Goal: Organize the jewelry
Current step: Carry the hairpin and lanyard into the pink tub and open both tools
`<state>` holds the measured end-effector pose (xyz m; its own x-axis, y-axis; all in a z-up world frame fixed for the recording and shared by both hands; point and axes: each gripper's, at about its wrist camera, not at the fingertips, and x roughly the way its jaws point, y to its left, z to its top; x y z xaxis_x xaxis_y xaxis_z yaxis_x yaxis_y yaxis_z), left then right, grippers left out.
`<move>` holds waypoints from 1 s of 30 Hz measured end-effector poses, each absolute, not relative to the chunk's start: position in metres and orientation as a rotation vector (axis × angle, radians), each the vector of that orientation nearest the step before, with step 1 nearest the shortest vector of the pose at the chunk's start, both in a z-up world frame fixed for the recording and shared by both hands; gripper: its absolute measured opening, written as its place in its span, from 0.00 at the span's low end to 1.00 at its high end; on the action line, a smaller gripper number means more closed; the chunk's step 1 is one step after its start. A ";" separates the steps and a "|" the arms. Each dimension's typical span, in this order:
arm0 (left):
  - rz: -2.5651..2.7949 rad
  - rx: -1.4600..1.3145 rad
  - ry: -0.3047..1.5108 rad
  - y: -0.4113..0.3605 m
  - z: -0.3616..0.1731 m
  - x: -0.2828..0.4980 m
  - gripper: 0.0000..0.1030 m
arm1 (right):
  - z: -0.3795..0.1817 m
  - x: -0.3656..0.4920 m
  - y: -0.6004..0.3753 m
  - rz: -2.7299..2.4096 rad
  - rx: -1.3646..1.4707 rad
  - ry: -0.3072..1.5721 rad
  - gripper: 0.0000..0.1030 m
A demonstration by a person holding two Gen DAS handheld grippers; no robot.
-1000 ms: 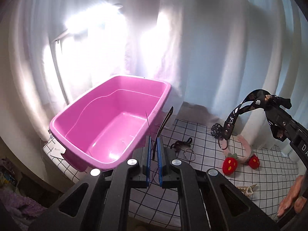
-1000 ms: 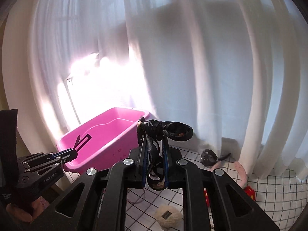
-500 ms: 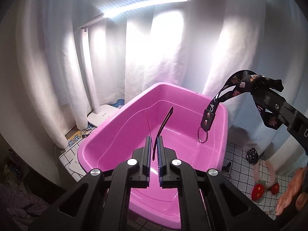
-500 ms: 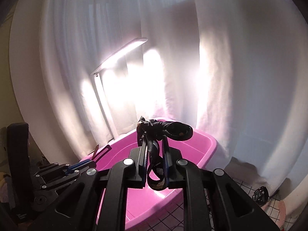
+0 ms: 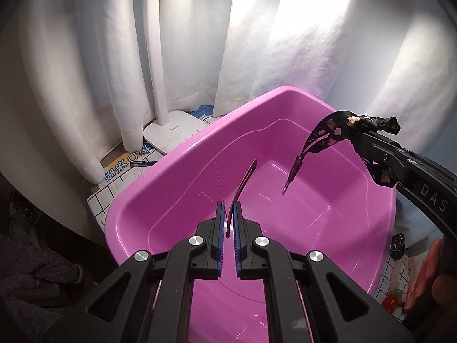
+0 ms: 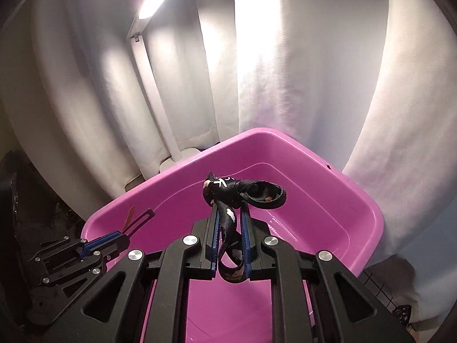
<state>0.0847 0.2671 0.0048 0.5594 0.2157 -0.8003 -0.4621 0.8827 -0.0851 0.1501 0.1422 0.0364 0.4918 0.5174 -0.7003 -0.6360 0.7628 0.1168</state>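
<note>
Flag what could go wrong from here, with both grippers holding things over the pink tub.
1. The black strap is looped and knotted around the right gripper; on opening it may snag on the fingers rather than drop.
2. The thin hair clip in the left gripper sticks out at a tilt; released there it could skid along the pink tub.

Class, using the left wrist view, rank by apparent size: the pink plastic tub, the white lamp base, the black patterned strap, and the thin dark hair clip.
1. Pink plastic tub
2. White lamp base
3. Black patterned strap
4. Thin dark hair clip

Base and strap look close; the strap is nearer.
</note>
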 end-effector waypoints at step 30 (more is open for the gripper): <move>0.482 -0.340 1.053 0.265 -0.018 0.100 0.93 | -0.008 0.210 0.160 0.671 -0.255 1.063 0.54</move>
